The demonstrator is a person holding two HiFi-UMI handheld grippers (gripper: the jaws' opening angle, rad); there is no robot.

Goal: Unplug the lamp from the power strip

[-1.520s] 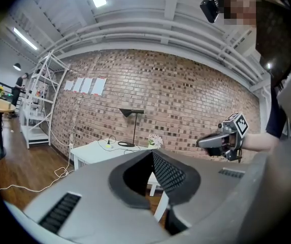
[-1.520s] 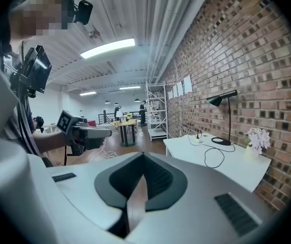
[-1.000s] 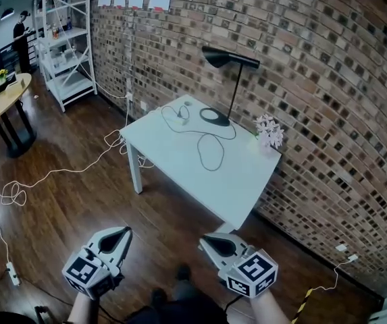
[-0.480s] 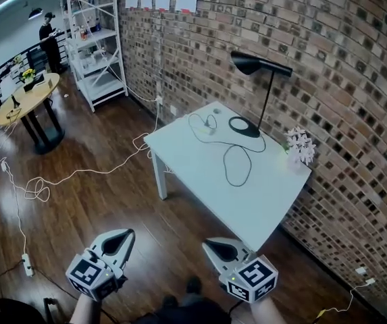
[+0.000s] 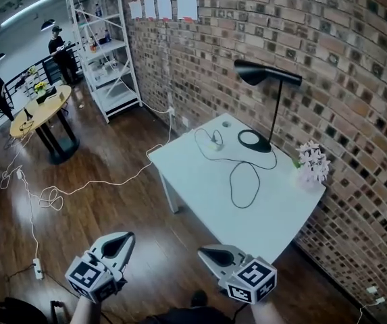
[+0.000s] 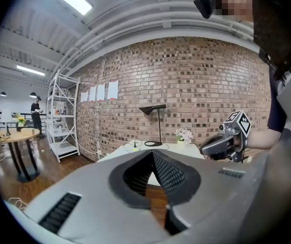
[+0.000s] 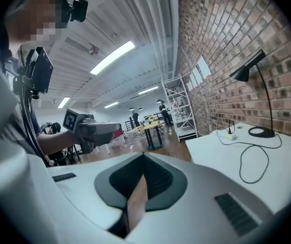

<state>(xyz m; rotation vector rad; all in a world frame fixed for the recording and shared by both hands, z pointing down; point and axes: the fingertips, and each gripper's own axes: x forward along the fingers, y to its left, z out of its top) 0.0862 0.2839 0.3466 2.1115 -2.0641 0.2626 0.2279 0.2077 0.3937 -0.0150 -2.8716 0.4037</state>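
White wire (image 5: 95, 184) snakes over shiny wood floor (image 5: 112, 214) – mind your feet. Left gripper (image 5: 121, 240), right gripper (image 5: 208, 254): tongs pressed together, nothing in them, well apart from smooth white table (image 5: 193, 181). Small power strip (image 5: 213, 145) lies on table's far part; thin black cord (image 5: 242, 181) loops to lamp (image 5: 275, 110) beside it. Yank bendy cord – light strip slides, skinny lamp tips. Pinch hard plug (image 5: 215, 138).

Left gripper (image 6: 153, 153) jaws meet at the tips, nothing between. Beyond: white rectangular table (image 6: 188, 149), black thin-stemmed desk lamp (image 6: 154, 117) on it, red brick wall (image 6: 196, 80) behind, right gripper (image 6: 205, 148) at right.
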